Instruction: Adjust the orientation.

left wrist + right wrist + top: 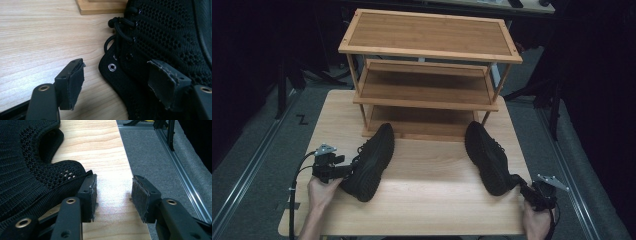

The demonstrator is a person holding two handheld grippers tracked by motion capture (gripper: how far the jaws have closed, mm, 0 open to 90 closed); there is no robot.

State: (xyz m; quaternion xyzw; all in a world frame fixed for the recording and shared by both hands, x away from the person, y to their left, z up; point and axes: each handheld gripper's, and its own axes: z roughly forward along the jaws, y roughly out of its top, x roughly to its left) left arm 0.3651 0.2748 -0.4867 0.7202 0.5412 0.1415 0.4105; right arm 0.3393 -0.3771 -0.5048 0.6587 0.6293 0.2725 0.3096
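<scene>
Two black mesh sneakers are seen lying on a light wooden table (422, 200) in front of a three-tier bamboo shoe rack (428, 75), one at each side. The left sneaker (371, 160) lies with its toe close to the rack's bottom shelf and its heel toward the person. The left gripper (343, 170) is held at that shoe's heel end; in the left gripper view its jaws are seen standing apart, with the eyelet-and-lace edge (117, 52) of the sneaker lying between them. One pad is set over the shoe's mesh upper, but whether it presses there cannot be told, and the other pad stands clear above the bare tabletop. The right sneaker (486, 157) lies near the table's right edge, heel toward the person. The right gripper (524, 189) is held just beside that heel, its jaws parted over bare wood, with one jaw against the collar (50, 177) and nothing clamped between the pads.
</scene>
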